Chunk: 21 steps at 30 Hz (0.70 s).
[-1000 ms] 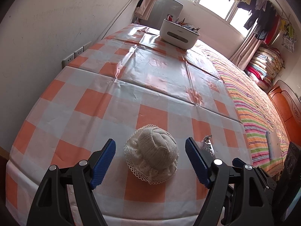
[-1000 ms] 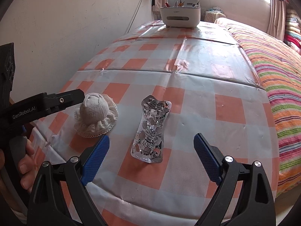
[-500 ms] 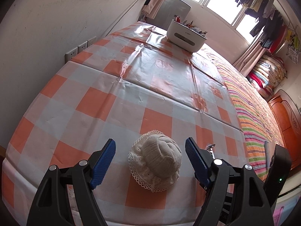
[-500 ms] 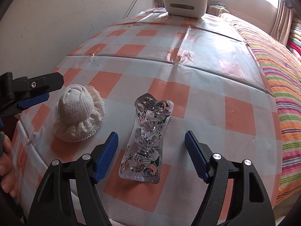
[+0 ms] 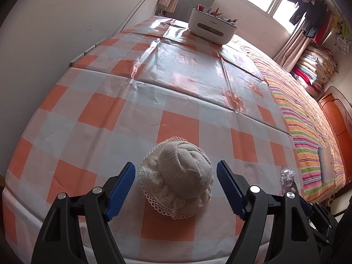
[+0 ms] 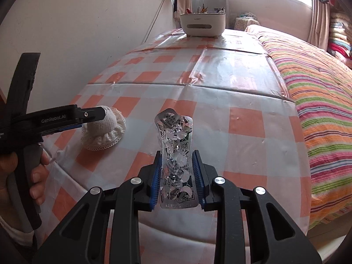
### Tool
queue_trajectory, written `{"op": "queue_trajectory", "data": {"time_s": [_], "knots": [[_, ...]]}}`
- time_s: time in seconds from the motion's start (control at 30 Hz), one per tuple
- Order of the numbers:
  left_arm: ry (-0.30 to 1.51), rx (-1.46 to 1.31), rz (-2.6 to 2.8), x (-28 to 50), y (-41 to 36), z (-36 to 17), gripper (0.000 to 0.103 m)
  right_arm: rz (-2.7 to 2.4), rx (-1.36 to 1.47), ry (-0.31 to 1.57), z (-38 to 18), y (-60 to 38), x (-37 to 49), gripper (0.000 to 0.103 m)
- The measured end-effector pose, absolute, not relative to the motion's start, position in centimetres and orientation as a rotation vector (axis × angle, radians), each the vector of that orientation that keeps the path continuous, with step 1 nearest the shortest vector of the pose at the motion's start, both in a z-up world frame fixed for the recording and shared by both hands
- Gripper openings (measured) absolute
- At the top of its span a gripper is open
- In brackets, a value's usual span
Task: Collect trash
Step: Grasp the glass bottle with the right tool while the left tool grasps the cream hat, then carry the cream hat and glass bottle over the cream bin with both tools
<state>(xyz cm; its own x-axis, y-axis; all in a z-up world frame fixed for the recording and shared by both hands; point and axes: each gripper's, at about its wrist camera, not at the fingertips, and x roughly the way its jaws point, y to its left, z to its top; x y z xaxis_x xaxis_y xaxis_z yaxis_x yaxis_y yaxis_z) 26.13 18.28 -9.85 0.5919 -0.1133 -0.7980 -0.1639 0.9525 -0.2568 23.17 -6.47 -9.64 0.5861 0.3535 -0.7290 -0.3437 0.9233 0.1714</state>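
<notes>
A used silver blister pack (image 6: 176, 154) stands tilted up between the blue pads of my right gripper (image 6: 176, 154). Its jaws are closing and the pads press on the pack's two long edges, near the table's front edge. In the left wrist view the pack (image 5: 286, 178) shows only as a small silver bit at the right. My left gripper (image 5: 175, 169) is open, its fingers on either side of a white knitted hat (image 5: 182, 176) without touching it. The right wrist view shows that hat (image 6: 103, 132) partly behind the left gripper's finger (image 6: 88, 115).
The table wears an orange and white checked plastic cloth (image 5: 176, 88). At its far end stands a white bin (image 6: 202, 23) with wrappers sticking out. A wall runs along the left, and a striped blanket on a bed (image 6: 319, 99) borders the right. A hand (image 6: 13, 171) holds the left gripper.
My right gripper's jaws came from wide open to pressing on the blister pack, which now stands raised off the cloth. The left gripper stayed open around the hat.
</notes>
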Motion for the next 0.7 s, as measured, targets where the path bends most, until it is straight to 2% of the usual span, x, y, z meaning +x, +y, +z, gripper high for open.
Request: {"op": "queue_trajectory", "data": {"time_s": [0.23, 0.3, 0.37, 0.7], "knots": [[0.935, -0.241, 0.07, 26.4, 17.1, -10.7, 0.073, 0.415, 0.112, 0.768, -7.2, -9.8, 19.7, 0.026], [0.921, -0.248, 0.049, 26.3, 17.0, -10.8, 0.057, 0.408, 0.144, 0.754, -6.9, -11.0, 19.0, 0.027], [0.919, -0.248, 0.047, 26.2, 16.9, -10.7, 0.051, 0.398, 0.18, 0.748, -6.7, -12.4, 18.6, 0.027], [0.875, -0.145, 0.019, 24.0, 14.0, -9.7, 0.048, 0.348, 0.263, 0.697, -5.5, -17.6, 16.4, 0.027]]}}
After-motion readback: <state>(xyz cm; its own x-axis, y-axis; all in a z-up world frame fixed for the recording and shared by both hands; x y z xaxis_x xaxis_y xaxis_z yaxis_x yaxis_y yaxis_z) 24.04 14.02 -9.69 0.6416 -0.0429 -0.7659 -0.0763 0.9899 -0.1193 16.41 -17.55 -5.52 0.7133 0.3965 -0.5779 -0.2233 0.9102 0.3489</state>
